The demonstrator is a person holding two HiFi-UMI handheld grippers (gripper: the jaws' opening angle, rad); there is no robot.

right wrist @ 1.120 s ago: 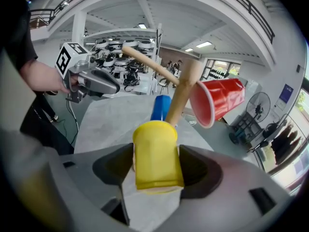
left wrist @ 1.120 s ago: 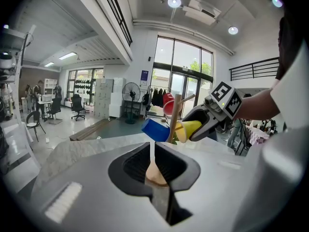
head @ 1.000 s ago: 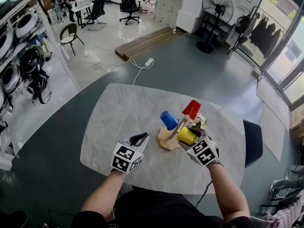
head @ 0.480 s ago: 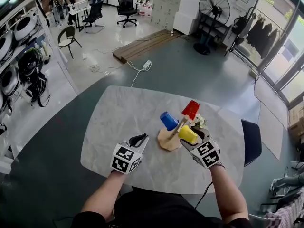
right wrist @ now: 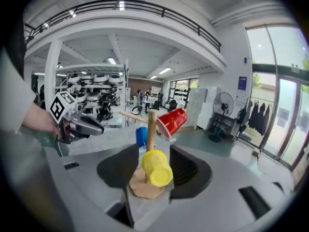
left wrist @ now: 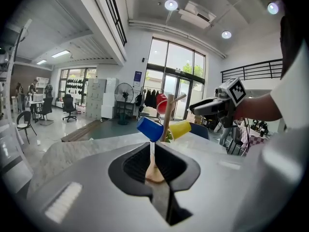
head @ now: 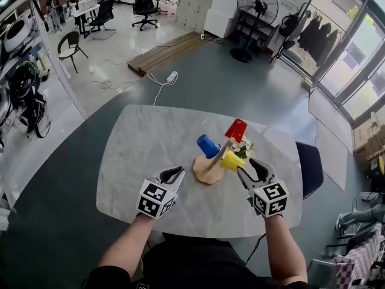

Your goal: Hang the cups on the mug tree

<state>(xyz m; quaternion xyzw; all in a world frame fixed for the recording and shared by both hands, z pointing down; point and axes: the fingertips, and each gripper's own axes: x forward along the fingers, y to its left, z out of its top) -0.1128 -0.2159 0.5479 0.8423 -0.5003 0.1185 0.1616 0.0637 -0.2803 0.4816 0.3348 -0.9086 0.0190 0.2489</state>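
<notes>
The tree (head: 205, 172) is standing about mid-table (head: 138, 143), with the blue cup (head: 208, 146), red cup (head: 236, 129) and yellow cup (head: 231, 161) all hanging on its pegs. The right gripper (head: 249, 168) is hovering just right of the yellow cup, its jaws standing wide though they have just been closing, gripping nothing. The left gripper (head: 174, 174) is sitting near the front edge, left of the tree, jaws nearly together and empty.

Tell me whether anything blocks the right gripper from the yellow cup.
Nothing visible does. The yellow cup hangs on the mug tree straight ahead of the right gripper, whose empty fingers have just been closing.
</notes>
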